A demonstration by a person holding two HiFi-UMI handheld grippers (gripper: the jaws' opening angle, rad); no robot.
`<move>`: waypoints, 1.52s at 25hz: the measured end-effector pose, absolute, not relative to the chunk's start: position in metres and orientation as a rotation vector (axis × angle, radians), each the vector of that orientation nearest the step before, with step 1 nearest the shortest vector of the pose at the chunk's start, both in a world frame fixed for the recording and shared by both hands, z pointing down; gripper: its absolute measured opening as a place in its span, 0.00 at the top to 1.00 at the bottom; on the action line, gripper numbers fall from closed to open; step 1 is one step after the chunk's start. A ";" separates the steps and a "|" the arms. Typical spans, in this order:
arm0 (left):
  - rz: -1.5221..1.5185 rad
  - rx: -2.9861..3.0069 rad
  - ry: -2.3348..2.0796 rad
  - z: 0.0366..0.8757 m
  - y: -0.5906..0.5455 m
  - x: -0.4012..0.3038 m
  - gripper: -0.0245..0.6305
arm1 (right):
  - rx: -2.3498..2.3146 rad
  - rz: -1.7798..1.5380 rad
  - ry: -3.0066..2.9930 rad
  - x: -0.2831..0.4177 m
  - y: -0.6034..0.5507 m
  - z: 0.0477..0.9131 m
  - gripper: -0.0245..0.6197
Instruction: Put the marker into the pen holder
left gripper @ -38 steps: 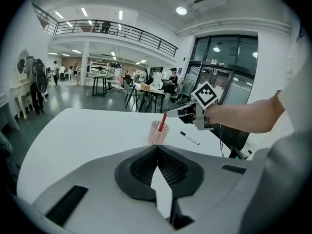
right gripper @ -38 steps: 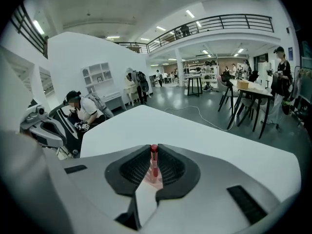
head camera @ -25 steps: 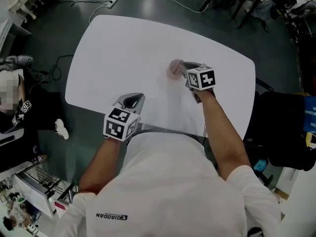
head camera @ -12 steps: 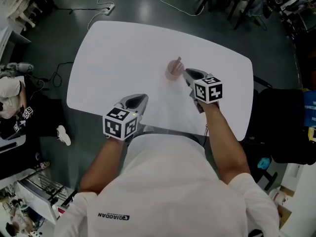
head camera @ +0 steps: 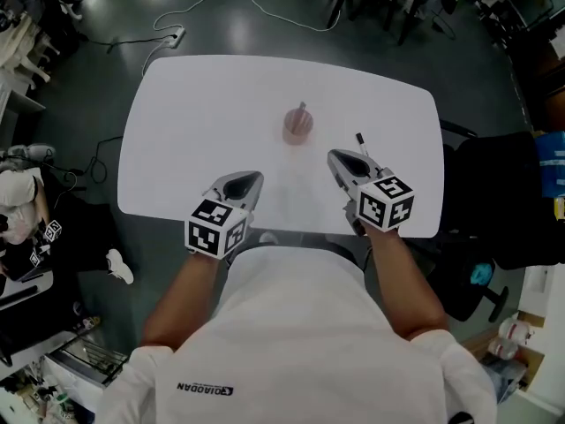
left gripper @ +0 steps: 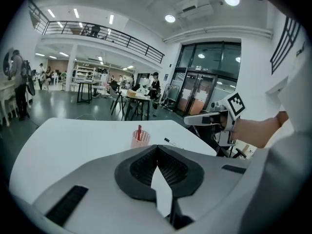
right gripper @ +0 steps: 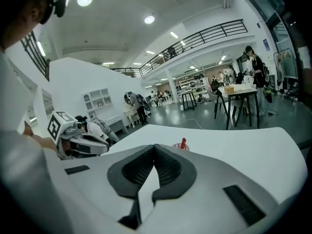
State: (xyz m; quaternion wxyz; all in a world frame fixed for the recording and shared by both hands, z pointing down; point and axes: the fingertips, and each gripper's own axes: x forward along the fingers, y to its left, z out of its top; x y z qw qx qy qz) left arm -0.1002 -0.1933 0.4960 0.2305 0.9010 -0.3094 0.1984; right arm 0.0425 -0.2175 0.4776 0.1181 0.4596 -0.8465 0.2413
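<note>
- Standing in the pink pen holder [head camera: 297,127], the red marker [head camera: 302,109] sits mid-surface [head camera: 194,104], well ahead of both grippers.
- Near the front edge, the left gripper [head camera: 251,179] has its jaws pressed together, nothing between them.
- Jaws of the right gripper [head camera: 335,156] are likewise closed and empty; a black pen [head camera: 360,140] lies just beside it.

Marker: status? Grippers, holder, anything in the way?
Left gripper shut, empty; right gripper shut, empty. Red marker standing in pink pen holder. Black-capped pen loose on table near right gripper, nothing blocking.
</note>
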 end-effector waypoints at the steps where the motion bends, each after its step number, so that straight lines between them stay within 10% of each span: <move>1: 0.556 2.498 -0.834 0.494 -0.190 -0.097 0.92 | 1.357 0.727 -2.480 0.044 -0.209 0.476 0.93; 38: 0.669 2.583 -0.638 0.508 -0.166 -0.040 0.92 | 1.462 0.859 -2.309 0.087 -0.126 0.529 0.93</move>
